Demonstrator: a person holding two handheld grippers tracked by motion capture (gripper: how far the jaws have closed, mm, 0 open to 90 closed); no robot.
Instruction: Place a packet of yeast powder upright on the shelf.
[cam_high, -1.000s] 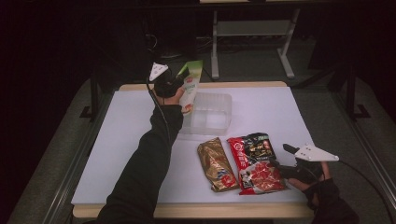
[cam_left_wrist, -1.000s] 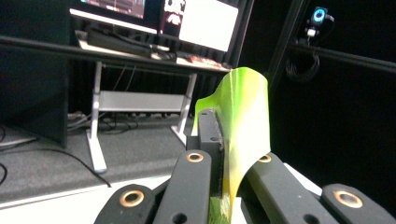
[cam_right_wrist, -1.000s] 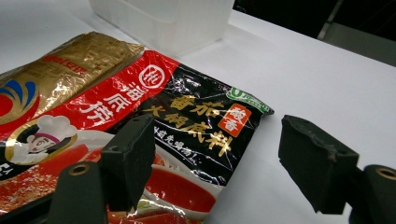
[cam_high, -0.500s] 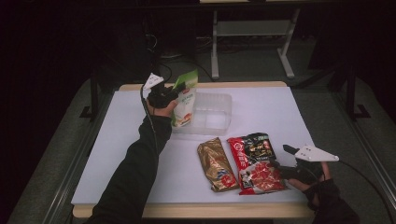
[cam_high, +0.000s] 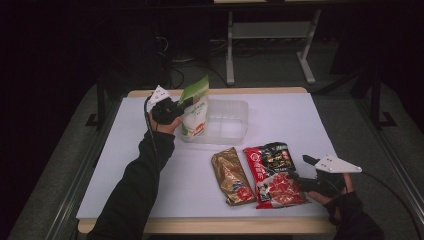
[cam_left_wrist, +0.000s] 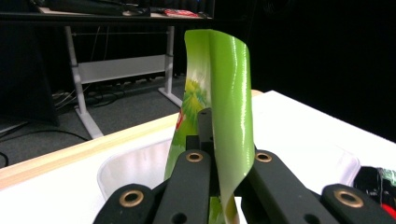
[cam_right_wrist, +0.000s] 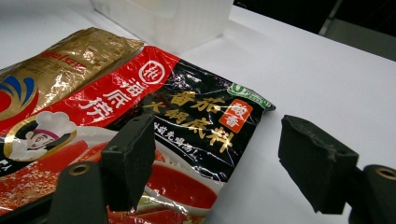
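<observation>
Green-and-white pouch (cam_high: 195, 112): it stands upright at the left end of the clear plastic tub (cam_high: 227, 122), its lower part against the tub's left wall and its green top edge raised above the rim. Whether its base rests inside the tub or is held just over it cannot be told. In the left gripper view the glossy green top (cam_left_wrist: 224, 107) curls upward from between the jaws.

Left gripper (cam_high: 175, 107): it is clamped tight on the pouch's upper edge, the two black jaws pressed together on the film. The person's left hand (cam_high: 165, 117) holds it at the tub's left side, the dark sleeve running back toward the near edge of the table.

Clear plastic tub: it sits at the far middle of the white table (cam_high: 120, 165), near the far wooden edge.

Right gripper (cam_high: 300, 175): its jaws stand wide apart with nothing pinched. In the right gripper view, one jaw lies over the red-and-black packet (cam_right_wrist: 187, 121) and the other over bare table beside it.

Red-and-black packet (cam_high: 274, 172): it lies flat at the near right of the table, well apart from the tub.

Gold packet (cam_high: 232, 175): it lies flat just left of the red-and-black packet, their long edges touching or nearly so.
</observation>
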